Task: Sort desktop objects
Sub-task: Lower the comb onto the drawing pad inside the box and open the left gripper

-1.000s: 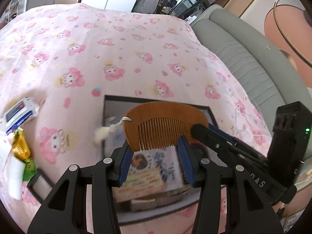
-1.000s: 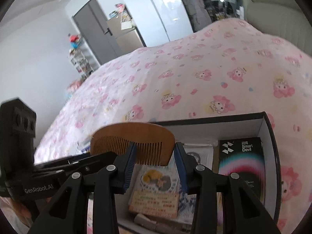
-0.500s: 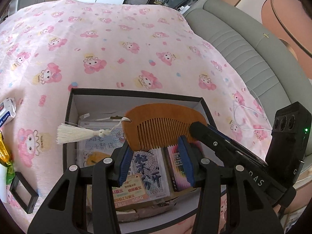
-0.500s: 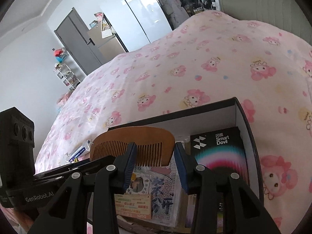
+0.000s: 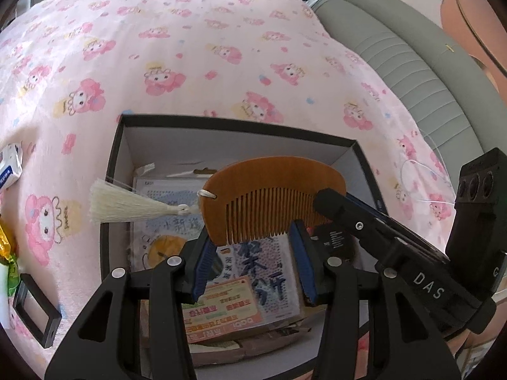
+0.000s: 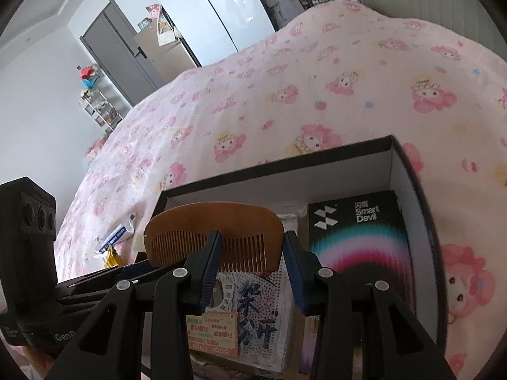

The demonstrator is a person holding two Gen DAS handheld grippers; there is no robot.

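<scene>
Gripping one wooden comb together, both grippers, left and right, clamped its ends above the open box; tassel hung over the box's left wall.

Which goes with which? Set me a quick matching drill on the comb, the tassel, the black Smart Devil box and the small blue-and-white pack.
1 comb
2 tassel
3 Smart Devil box
4 blue-and-white pack

a lying inside the storage box
b on the pink sheet outside it
c gripped from both ends
d dangling over its left rim

Pairs: 1-c, 2-d, 3-a, 4-b
</scene>
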